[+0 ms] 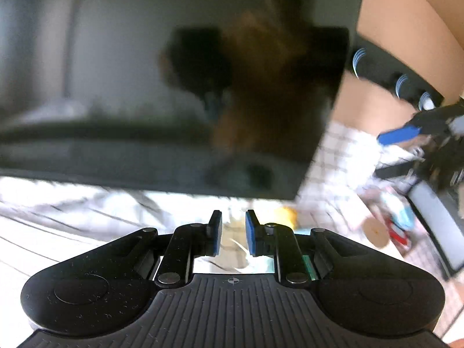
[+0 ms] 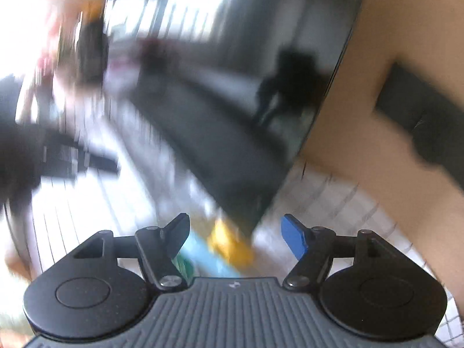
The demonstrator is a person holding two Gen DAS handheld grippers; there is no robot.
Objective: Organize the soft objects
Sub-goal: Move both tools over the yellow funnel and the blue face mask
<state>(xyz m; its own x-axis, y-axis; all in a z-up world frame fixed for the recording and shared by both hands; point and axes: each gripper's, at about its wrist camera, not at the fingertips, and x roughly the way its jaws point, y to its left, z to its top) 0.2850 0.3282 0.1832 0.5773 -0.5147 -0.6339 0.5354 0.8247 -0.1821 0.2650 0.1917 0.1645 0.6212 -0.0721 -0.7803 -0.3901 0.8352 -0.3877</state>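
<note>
A: You are holding the left hand-held gripper (image 1: 233, 236) low over a white checked cloth (image 1: 339, 156), and its 2 blue pads (image 1: 251, 237) are standing a narrow gap apart. Something pale is showing in that gap, but through the blur I cannot tell whether the pads are pinching it or just framing it.

B: And the right one?

A: You are carrying the right hand-held gripper (image 2: 236, 236) with its fingers spread wide and nothing between them. Just past its fingertips a yellow soft object (image 2: 230, 245) is lying beside a light blue one (image 2: 200, 250), both on the cloth near the lower corner of the big dark screen (image 2: 220, 92).

B: So what is the step calling for?

A: I am judging that you are still approaching the pile. Both views are smearing, so you are moving too fast to aim. Slow down, settle the open fingers around the yellow piece, and close across its narrow side, deep enough that fabric is not slipping out.

B: Which way is it pointing?

A: In the right wrist view its long axis is seeming to run from upper left to lower right, with the far end tucked toward the screen's corner. The blur is making that uncertain, so check again once you are steady, and keep clear of the screen's edge.
</note>
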